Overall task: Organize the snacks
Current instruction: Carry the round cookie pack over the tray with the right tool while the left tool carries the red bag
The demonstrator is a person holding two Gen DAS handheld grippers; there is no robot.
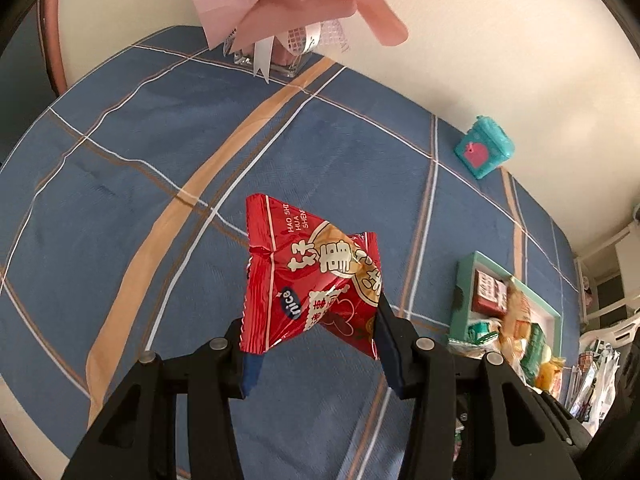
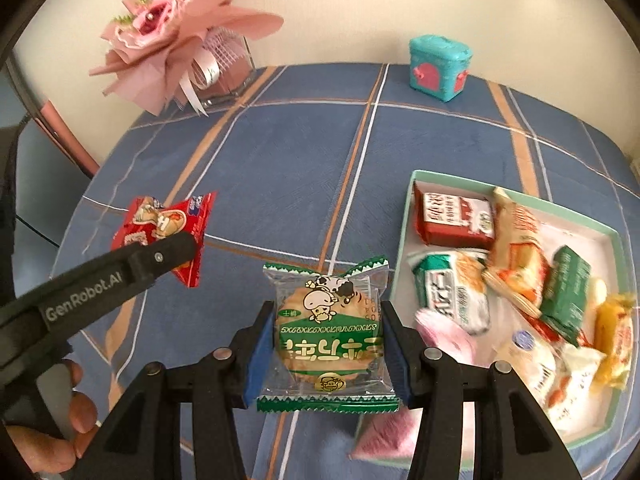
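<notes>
1. Nearest, the right gripper [image 2: 329, 344] stood part-way closed, its blue pads pressed on both side edges of a clear, green-trimmed cracker packet [image 2: 328, 330], held clear above the table.
2. Beside it, the left gripper [image 1: 314, 334] was likewise narrowed, pinching a crumpled red snack packet [image 1: 310, 280] off the cloth.
3. A hand [image 2: 52, 428] gripped the left tool's handle.
4. Further right, a teal-rimmed tray [image 2: 404, 232] held mixed wrapped snacks.
5. Beneath lay a blue plaid tablecloth [image 2: 280, 168].
6. Farthest back stood a pink bouquet [image 2: 168, 32] and a teal box [image 2: 438, 68].
</notes>
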